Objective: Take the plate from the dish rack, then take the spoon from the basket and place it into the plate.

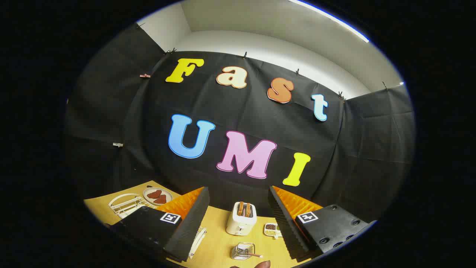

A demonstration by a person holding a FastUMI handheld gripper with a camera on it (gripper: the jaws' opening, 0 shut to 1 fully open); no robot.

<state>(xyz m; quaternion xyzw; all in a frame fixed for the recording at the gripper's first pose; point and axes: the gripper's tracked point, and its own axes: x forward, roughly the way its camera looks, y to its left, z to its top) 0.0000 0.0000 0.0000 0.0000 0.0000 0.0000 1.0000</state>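
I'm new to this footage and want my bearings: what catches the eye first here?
A toaster with bread in its slots stands on the table between the open, empty jaws of the gripper. Nearer, a small wire basket holds a spoon; a white dish rack sits far left.

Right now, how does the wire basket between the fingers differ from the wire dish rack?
The basket is small, silvery and holds a spoon; the dish rack is larger, white and lies beyond the left finger. Both are wire and stand on the wooden table. The gripper is open.
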